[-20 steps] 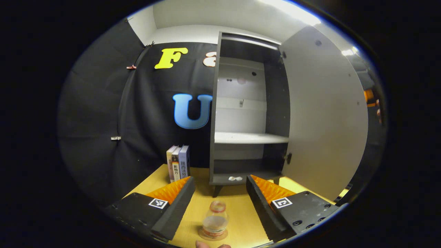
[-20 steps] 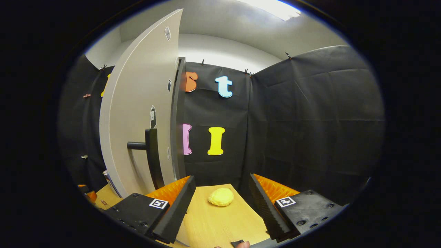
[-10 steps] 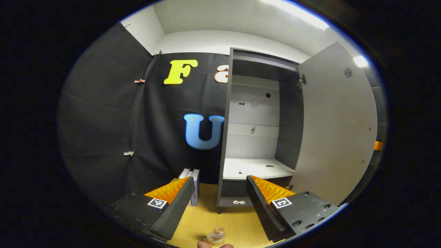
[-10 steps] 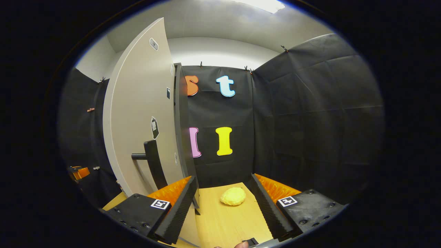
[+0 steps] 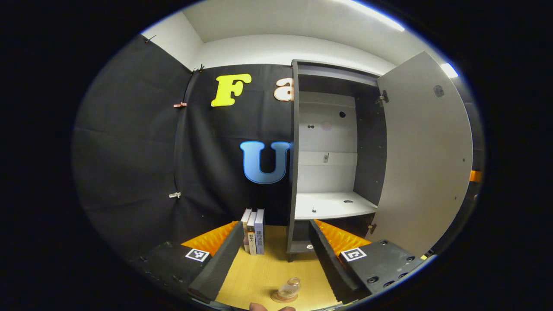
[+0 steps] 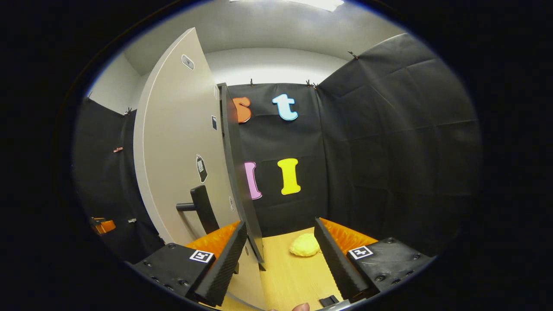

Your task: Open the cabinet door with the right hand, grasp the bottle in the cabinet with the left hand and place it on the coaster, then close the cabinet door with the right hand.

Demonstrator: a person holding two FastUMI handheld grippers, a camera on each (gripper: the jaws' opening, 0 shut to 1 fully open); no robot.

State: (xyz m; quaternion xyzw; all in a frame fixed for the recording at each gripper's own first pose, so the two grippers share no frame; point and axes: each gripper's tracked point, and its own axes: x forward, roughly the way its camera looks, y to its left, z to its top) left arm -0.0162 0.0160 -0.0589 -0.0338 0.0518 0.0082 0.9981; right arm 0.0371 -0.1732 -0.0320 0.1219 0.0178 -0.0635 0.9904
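Yellow wood table point(image 5: 263, 276) carries everything. Left gripper point(image 5: 276, 246) spread wide, nothing between the fingers, touching nothing. One clear bottle point(image 5: 289, 288) stands upright on one round coaster point(image 5: 278, 298) at the table's near edge, below and between the left fingers but apart from them. One cabinet point(image 5: 328, 164) at the table's far side, inside bare, one white shelf point(image 5: 332, 205). One cabinet door point(image 5: 425, 155) swung open to the right, hinged on the cabinet's right side. Three books point(image 5: 254, 236) standing upright just left of the cabinet, close to the far edge.

Right gripper point(image 6: 281, 246) also spread wide, gripping nothing. In the right gripper view the door's point(image 6: 181, 151) outer face is to the left, its thin edge running down to just beside the left finger point(image 6: 224, 263); contact can't be told. One dark bar handle point(image 6: 203, 207) on that face, clear of both fingers. One yellow lumpy thing point(image 6: 304, 245) lies on the table point(image 6: 293, 276) toward its far edge, between the right gripper's fingers and beyond them. A fingertip point(image 6: 300, 306) shows at the bottom rim.
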